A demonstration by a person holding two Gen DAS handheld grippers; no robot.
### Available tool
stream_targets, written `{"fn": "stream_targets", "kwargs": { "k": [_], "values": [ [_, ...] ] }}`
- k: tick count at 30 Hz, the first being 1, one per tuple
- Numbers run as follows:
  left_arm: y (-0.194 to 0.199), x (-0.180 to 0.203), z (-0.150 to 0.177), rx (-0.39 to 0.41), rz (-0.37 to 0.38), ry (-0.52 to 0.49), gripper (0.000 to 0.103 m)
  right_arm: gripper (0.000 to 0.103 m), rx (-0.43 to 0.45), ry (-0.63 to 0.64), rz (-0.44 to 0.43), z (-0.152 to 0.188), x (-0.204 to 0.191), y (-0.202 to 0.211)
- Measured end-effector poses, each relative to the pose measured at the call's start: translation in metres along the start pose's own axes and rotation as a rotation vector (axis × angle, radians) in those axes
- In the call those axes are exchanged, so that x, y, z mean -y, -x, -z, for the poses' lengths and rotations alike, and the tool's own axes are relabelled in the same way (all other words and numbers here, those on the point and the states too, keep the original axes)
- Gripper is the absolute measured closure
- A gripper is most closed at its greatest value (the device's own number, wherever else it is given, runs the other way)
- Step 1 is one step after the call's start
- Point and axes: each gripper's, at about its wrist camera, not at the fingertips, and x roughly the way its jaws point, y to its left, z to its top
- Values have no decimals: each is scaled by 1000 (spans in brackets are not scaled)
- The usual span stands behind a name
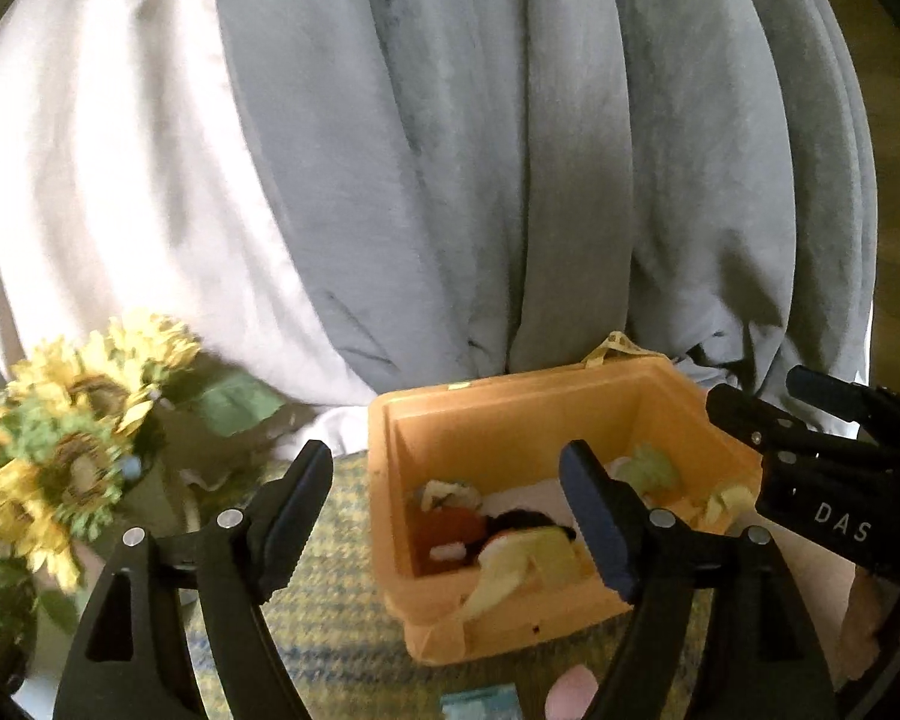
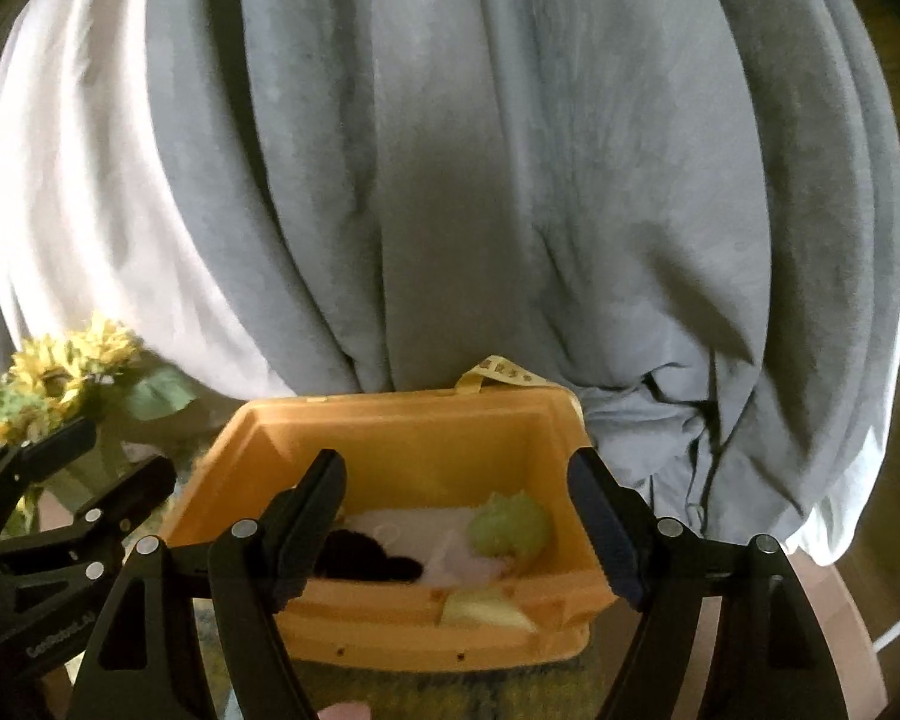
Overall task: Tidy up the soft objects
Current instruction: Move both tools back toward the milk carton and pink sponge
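A lived-in room at home.

Grey curtains (image 1: pixel 450 150) and a white one (image 1: pixel 102 180) hang in long folds across the frame ahead of me; yellow sunflowers (image 1: pixel 72 420) stand at lower left, and a woven patterned mat (image 1: pixel 330 600) lies under an orange bin (image 2: pixel 390 444) of soft toys (image 1: pixel 510 546).

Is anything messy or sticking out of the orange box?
Yes. A pale yellow soft piece hangs over the front rim of the orange box instead of lying inside. The other soft toys sit jumbled inside.
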Motion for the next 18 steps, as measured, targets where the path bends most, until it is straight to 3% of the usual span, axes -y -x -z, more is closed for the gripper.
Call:
{"fn": "stream_targets", "kwargs": {
  "k": [5, 18],
  "values": [
    [18, -1, 15, -17, -28, -1, 24, 26, -27, 0, -28, 13, -5, 13],
    [30, -5, 73, -113, -128, 6, 24, 26, -205, -18, -105, 67, -18, 5]
  ]
}}
